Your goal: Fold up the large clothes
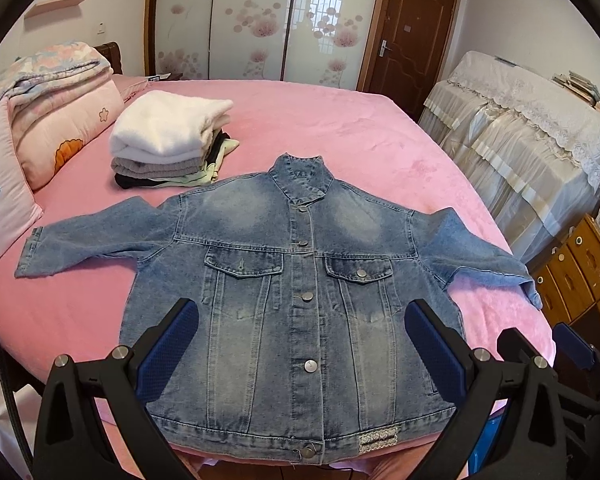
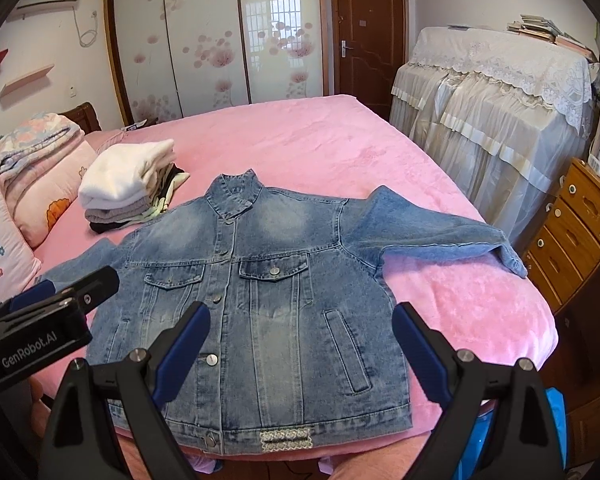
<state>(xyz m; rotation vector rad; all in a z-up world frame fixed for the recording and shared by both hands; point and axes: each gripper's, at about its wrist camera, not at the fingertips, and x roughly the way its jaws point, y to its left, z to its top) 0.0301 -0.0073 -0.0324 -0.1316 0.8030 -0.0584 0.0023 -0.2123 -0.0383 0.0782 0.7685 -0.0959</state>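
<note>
A blue denim jacket (image 1: 296, 280) lies face up and buttoned on the pink bed (image 1: 340, 128), collar far, hem at the near edge, both sleeves spread sideways. My left gripper (image 1: 302, 320) hovers open above the jacket's lower front, nothing between its blue pads. In the right wrist view the same jacket (image 2: 268, 280) fills the middle, and my right gripper (image 2: 300, 324) is open above the hem area, holding nothing. The left gripper (image 2: 60, 296) shows at that view's left edge, over the left sleeve side. The right gripper's fingers (image 1: 572, 344) peek in at the left wrist view's right edge.
A stack of folded clothes (image 1: 168, 140) topped by a white fleece sits behind the left sleeve. Folded quilts and pillows (image 1: 56, 120) line the left side. A lace-covered cabinet (image 1: 520, 128) and wooden drawers (image 1: 576, 272) stand right of the bed. A brown door (image 1: 408, 36) is at the back.
</note>
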